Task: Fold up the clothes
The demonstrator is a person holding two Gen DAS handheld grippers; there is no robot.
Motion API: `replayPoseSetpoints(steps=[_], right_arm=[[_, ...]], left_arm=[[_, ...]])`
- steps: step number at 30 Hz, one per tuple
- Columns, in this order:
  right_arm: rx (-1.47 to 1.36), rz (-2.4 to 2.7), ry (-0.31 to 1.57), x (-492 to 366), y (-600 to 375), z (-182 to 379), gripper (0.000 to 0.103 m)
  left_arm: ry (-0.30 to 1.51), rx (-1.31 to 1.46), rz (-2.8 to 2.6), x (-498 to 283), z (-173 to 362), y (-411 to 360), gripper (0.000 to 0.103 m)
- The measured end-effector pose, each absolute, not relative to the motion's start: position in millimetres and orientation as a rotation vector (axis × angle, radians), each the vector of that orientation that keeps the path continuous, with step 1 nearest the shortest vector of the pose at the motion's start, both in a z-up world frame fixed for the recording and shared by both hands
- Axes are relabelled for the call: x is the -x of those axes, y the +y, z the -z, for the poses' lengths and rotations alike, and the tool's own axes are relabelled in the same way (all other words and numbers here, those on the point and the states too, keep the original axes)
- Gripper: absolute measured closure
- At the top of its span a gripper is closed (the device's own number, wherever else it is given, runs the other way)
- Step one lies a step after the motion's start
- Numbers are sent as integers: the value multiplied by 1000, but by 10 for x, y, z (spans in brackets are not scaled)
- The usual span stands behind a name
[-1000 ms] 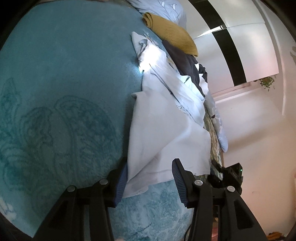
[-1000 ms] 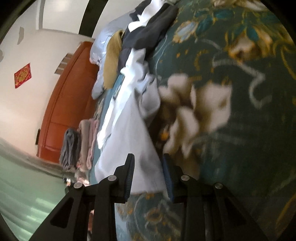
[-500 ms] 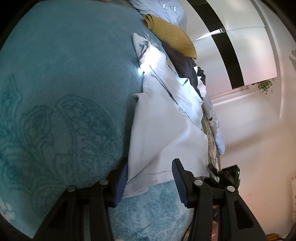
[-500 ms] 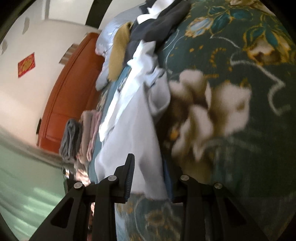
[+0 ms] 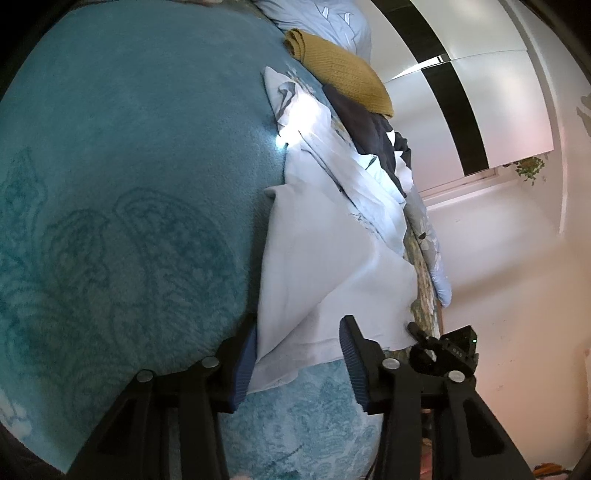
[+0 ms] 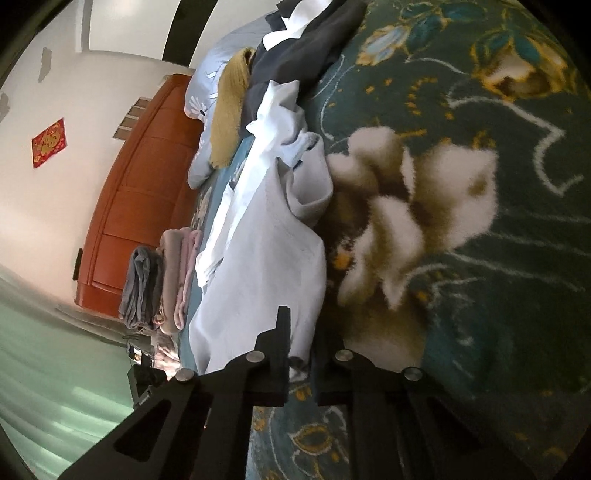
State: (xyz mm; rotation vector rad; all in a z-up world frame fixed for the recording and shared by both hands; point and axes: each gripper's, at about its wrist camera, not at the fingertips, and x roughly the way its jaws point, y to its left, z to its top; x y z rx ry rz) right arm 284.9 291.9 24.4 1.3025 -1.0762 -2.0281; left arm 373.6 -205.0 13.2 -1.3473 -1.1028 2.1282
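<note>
Cloth, pale grey-white, is the item in hand: a thin garment [image 5: 325, 273] lying along the seam where the teal blanket [image 5: 129, 166] meets the dark flowered blanket [image 6: 480, 258]. Left gripper [image 5: 297, 354]: fingers wide apart, straddling the near hem corner, which lies between them; nothing is pinched. Right gripper [image 6: 301, 354]: fingers drawn close together with the opposite hem edge between them; it appears clamped on the fabric, though the right finger is partly hidden by cloth.

Handling assessment: light, limp, no stiffness; it drapes and creases freely and will sag between two holds. Risk of slipping from a shallow pinch is moderate, so grip should be taken on the doubled hem at the corners, not mid-panel. The plush bedding may drag on the cloth.

Beyond the near panel the garment bunches into loose folds. Farther on lie a dark garment [image 5: 369, 125], a mustard knit [image 5: 340, 70] and a pillow [image 5: 325, 18]. In the right wrist view, a stack of folded items [image 6: 162, 277] sits against the wooden headboard [image 6: 140, 184].
</note>
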Motion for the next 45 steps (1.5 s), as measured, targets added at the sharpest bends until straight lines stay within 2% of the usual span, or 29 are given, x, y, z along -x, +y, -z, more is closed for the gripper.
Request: replayPoseSetpoints(steps=[1, 2, 11, 17, 24, 27, 31, 33, 36, 41, 45], right_arm=[[-1296, 2025, -1084, -2842, 2916, -249, 97], [-1279, 2004, -1111, -2836, 2918, -244, 97], [-1017, 1858, -1294, -2617, 2923, -478, 98], [-902, 1871, -1343, -2223, 2870, -684, 98], [-877, 1883, -1388, -1647, 2748, -783, 98], [-912, 1873, -1398, -1480, 2662, -721, 98], [-938, 1895, -1379, -1451, 2641, -646, 98], [-941, 1883, -1397, -1473, 2667, -593, 98], [-932, 1877, -1411, -1513, 2709, -553, 98], [-930, 1864, -1422, -1559, 2724, -524, 98], [-938, 1845, -1426, -1587, 2703, -510, 98]], left_arm=[[-1110, 1356, -2097, -3728, -108, -2050, 84], [-1131, 1349, -2056, -3721, -84, -2049, 87], [-1205, 1095, -1989, -3470, -449, -2168, 92], [-1329, 976, -1942, -2988, -649, -2358, 93], [-1312, 1000, -1978, -2409, -733, -2334, 93], [-1206, 1064, -2029, -2504, -694, -2160, 92], [-1133, 1111, -2135, -2844, -665, -2106, 78], [-1105, 1140, -2179, -3059, -613, -2111, 55], [-1046, 1249, -2233, -3342, -477, -2111, 44], [-1070, 1423, -2055, -3456, -163, -1841, 43], [-952, 1429, -2070, -3404, -215, -1594, 42]])
